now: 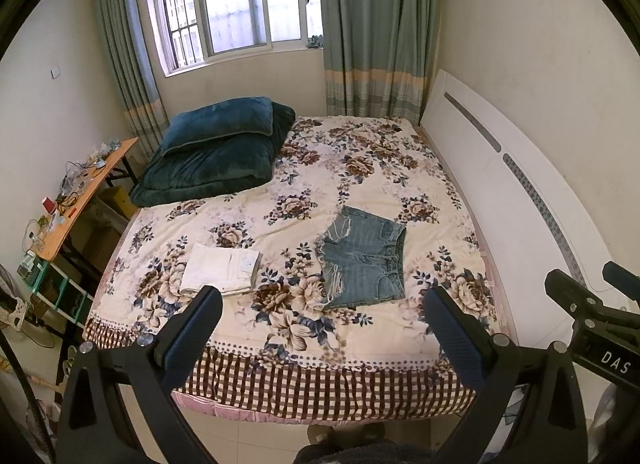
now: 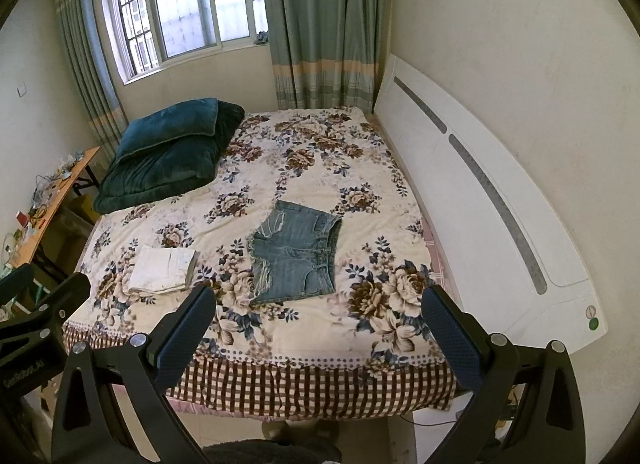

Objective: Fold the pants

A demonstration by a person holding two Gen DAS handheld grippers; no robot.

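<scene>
Both claws hover off the foot edge of the bed (image 1: 280, 368), nothing held. Left claw (image 1: 320, 340) is spread wide, empty; right claw (image 2: 316, 338) is likewise spread wide, empty.

Denim shorts (image 1: 362, 260) lie flat and unfolded on the floral bedspread, well apart from both claws. From the left claw they sit at about 1 o'clock; from the right claw at about 11 o'clock (image 2: 298, 252) — so they lie roughly between the two, no clear nearer side, right maybe slightly closer by my read.

Orientation: waistband faces 3 o'clock toward the white headboard (image 1: 500, 184), frayed leg hems face 9 o'clock. The waistband runs near-to-far across the bed, so the long axis goes roughly 12 to 6 — one leg nearer the claws, one farther.

A white folded garment (image 1: 220, 266) sits at 9 o'clock of the shorts, apart from them, looks already done. Dark teal pillows (image 1: 216, 152) are stacked at the far left corner, by a cluttered worktop (image 1: 86, 188).

Judgement: fold not yet started; the next move likely needs both claws reaching forward to the near leg edge, one at the hem, one at the waistband.
</scene>
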